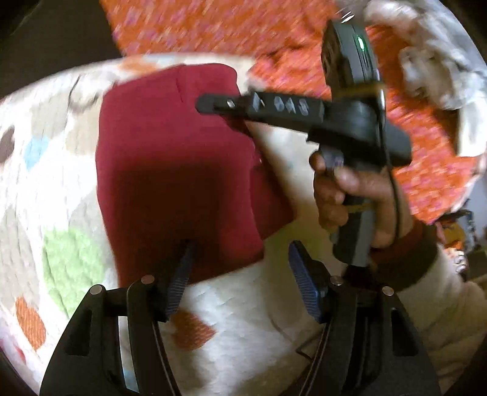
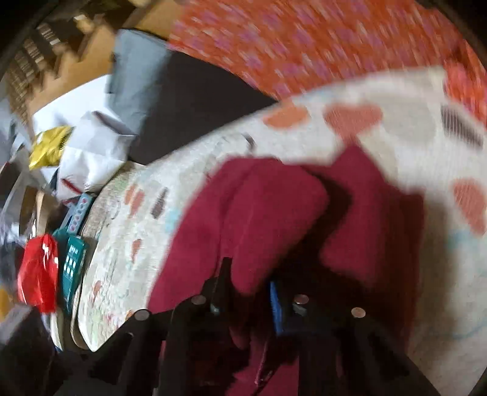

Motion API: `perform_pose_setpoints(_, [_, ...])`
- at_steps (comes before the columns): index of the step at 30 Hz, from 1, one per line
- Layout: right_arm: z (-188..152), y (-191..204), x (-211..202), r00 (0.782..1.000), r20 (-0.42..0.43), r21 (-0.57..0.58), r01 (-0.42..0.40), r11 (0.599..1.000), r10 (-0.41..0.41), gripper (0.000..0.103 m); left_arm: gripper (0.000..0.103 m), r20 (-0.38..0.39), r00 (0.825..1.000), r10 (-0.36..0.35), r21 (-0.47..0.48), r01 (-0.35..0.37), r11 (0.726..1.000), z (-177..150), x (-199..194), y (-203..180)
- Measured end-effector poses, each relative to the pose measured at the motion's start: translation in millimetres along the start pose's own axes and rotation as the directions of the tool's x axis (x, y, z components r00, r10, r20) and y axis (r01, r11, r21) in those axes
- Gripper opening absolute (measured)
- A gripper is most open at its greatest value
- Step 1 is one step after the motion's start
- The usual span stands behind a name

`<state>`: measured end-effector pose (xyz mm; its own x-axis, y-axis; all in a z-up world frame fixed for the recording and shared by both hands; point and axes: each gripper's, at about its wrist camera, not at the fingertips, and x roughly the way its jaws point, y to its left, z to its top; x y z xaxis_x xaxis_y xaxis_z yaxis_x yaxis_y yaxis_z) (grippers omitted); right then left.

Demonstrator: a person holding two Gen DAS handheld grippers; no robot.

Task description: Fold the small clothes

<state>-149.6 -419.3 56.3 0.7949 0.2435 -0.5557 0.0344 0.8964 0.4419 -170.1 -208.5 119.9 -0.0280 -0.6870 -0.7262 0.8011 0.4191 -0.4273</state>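
Now I'm mid-fold: my right gripper (image 2: 248, 283) pinches the maroon garment (image 1: 176, 164) lying near the heart-print quilt's (image 1: 243, 319) far edge; left gripper (image 1: 240, 271) gapes empty. Next, carry the flap across.

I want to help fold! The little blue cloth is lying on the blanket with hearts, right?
Not blue: the cloth is dark red, as the left wrist view shows. It does lie on the blanket with hearts.

Maroon garment (image 1: 173, 170) on cream quilt (image 1: 243, 329) with orange hearts; orange-pink speckled cloth (image 1: 243, 27) at twelve o'clock.
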Motion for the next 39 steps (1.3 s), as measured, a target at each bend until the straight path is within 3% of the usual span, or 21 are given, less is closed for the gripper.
perform_pose_setpoints(4, [16, 0, -47, 0.992, 0.052, -0.126, 0.120, 0.985, -0.114, 0.019, 0.064, 0.087, 0.996, 0.006, 0.033, -0.009, 0.999, 6, -17, -8])
perform_pose_setpoints(8, [21, -41, -32, 0.970, -0.021, -0.075, 0.239, 0.968, -0.242, 0.019, 0.064, 0.050, 0.997, 0.061, -0.017, -0.060, 0.998, 8, 5, 2])
perform_pose_setpoints(12, [4, -61, 16, 0.969, -0.153, -0.024, 0.191, 0.981, -0.192, 0.020, 0.064, 0.046, 0.994, 0.104, -0.048, -0.101, 0.994, 14, 17, 7])
perform_pose_setpoints(17, [12, -47, -25, 0.959, -0.072, -0.045, 0.272, 0.961, -0.274, 0.030, 0.064, 0.083, 0.980, 0.179, -0.049, -0.175, 0.983, 18, 21, 14])
perform_pose_setpoints(19, [14, -35, -42, 0.974, -0.028, -0.043, 0.222, 0.974, -0.224, 0.030, 0.064, 0.075, 0.973, 0.217, -0.058, -0.213, 0.975, 18, 29, 17])
perform_pose_setpoints(22, [10, -10, -35, 0.983, -0.045, -0.098, 0.174, 0.980, -0.180, 0.030, 0.064, 0.069, 0.959, 0.275, -0.075, -0.270, 0.960, 18, 40, 24])
perform_pose_setpoints(24, [1, -3, -13, 0.962, -0.080, -0.139, 0.249, 0.959, -0.261, 0.029, 0.064, 0.038, 0.946, 0.321, -0.103, -0.316, 0.943, 17, 52, 33])
perform_pose_setpoints(27, [-12, -22, 18, 0.944, -0.138, -0.108, 0.287, 0.952, -0.301, 0.027, 0.064, 0.009, 0.945, 0.326, -0.118, -0.323, 0.939, 15, 63, 41])
perform_pose_setpoints(31, [-12, -36, 25, 0.954, -0.120, -0.061, 0.269, 0.961, -0.275, 0.024, 0.064, 0.016, 0.933, 0.361, -0.091, -0.358, 0.929, 15, 65, 36])
perform_pose_setpoints(34, [-10, -24, 14, 0.946, -0.133, -0.091, 0.287, 0.954, -0.297, 0.024, 0.064, 0.015, 0.931, 0.366, -0.099, -0.362, 0.927, 13, 64, 36])
perform_pose_setpoints(39, [-22, -6, -21, 0.950, -0.098, -0.098, 0.286, 0.953, -0.295, 0.025, 0.064, 0.013, 0.927, 0.375, -0.102, -0.372, 0.923, 12, 62, 36])
